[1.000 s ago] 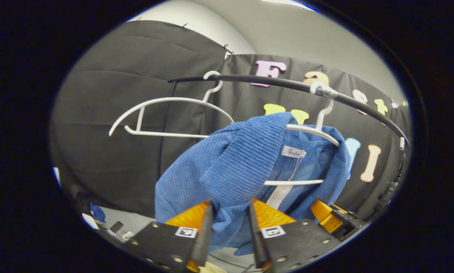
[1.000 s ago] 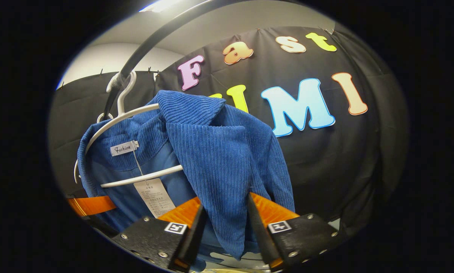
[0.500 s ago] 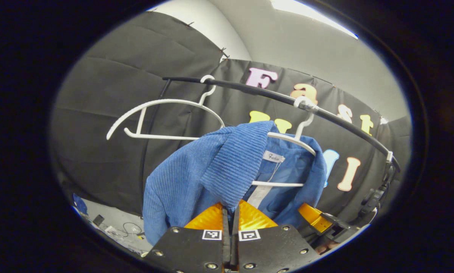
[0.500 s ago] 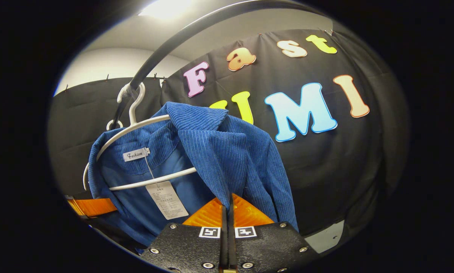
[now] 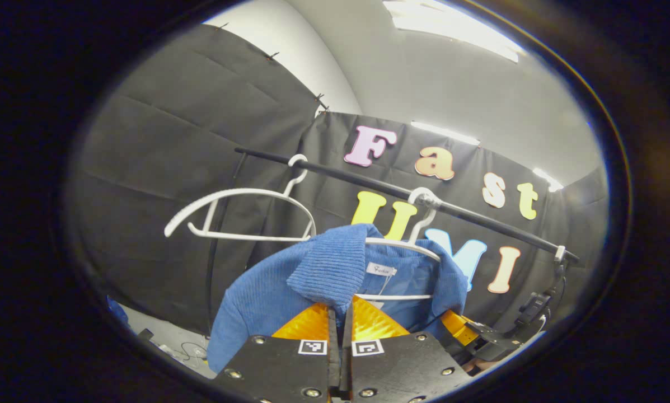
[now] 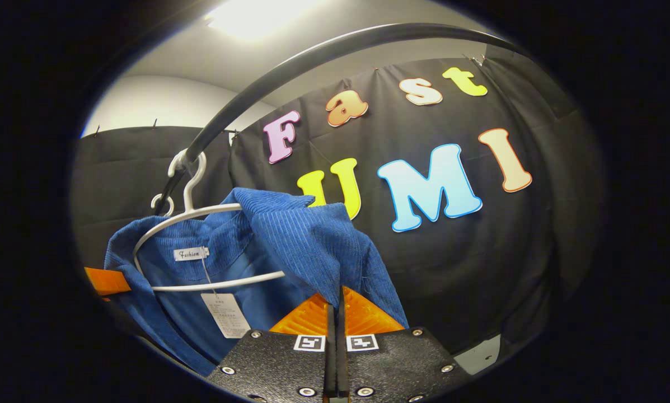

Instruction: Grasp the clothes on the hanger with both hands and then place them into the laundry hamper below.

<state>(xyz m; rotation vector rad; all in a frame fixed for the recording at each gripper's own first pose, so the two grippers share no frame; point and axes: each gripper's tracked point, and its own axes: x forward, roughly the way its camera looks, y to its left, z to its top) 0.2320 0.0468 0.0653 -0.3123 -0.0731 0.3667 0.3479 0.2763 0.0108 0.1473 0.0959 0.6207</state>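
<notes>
A blue corduroy jacket (image 5: 290,291) hangs on a white hanger (image 5: 407,246) from a black rail (image 5: 368,182). In the left gripper view my left gripper (image 5: 340,313) is shut on the jacket's near front edge, the cloth pinched between its fingers. In the right gripper view the same jacket (image 6: 312,246) sits on its hanger (image 6: 189,215), and my right gripper (image 6: 335,296) is shut on the other front edge. The right gripper (image 5: 463,330) also appears low at the right of the left gripper view, and the left gripper (image 6: 105,280) shows at the left of the right gripper view.
A second, bare white hanger (image 5: 234,212) hangs on the rail to the left of the jacket. The rail (image 6: 290,73) arcs overhead in the right gripper view. A strip of floor with cables (image 5: 172,347) shows low at the left.
Both grippers closed on the jacket's front edges a second ago. Since then both views have drawn back and tilted upward, and the jacket looks smaller and lower.
</notes>
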